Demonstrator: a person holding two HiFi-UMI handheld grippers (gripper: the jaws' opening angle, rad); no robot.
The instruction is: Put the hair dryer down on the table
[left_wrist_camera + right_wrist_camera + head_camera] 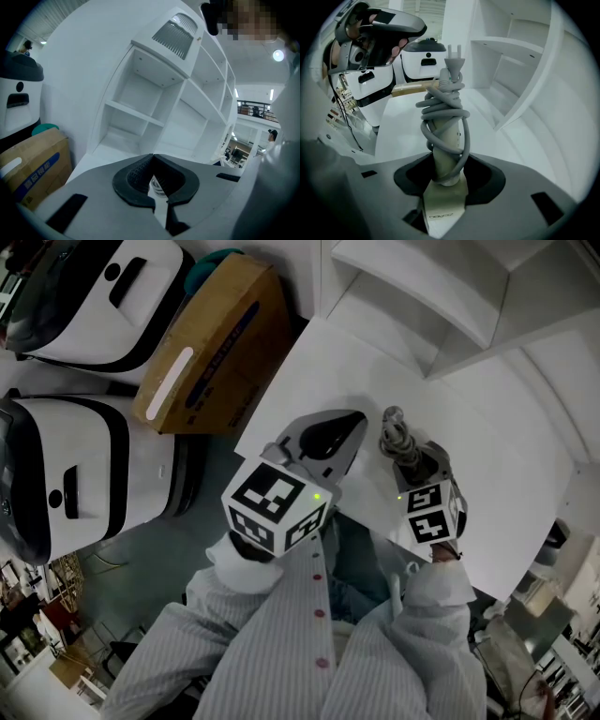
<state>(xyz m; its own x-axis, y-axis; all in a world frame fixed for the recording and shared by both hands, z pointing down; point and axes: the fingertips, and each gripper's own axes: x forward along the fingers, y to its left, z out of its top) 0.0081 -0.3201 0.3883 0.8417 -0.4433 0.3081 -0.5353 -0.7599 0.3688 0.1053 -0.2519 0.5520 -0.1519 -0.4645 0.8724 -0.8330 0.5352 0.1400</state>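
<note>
The hair dryer [445, 126] is beige, with its grey cord wound round the handle and the plug [453, 51] pointing up. My right gripper [449, 164] is shut on it low down, holding it upright. In the head view the hair dryer [398, 442] and the right gripper [415, 465] hang over the near part of the white table [497, 418]. My left gripper [354, 423] hovers just left of them above the table's near-left edge. Its tips meet in the left gripper [153, 157] view, with nothing between them.
A white shelf unit [441, 296] stands at the back of the table; its compartments [154, 103] face the left gripper. A cardboard box [211, 343] and two white machines [94, 296] [75, 465] sit on the floor to the left.
</note>
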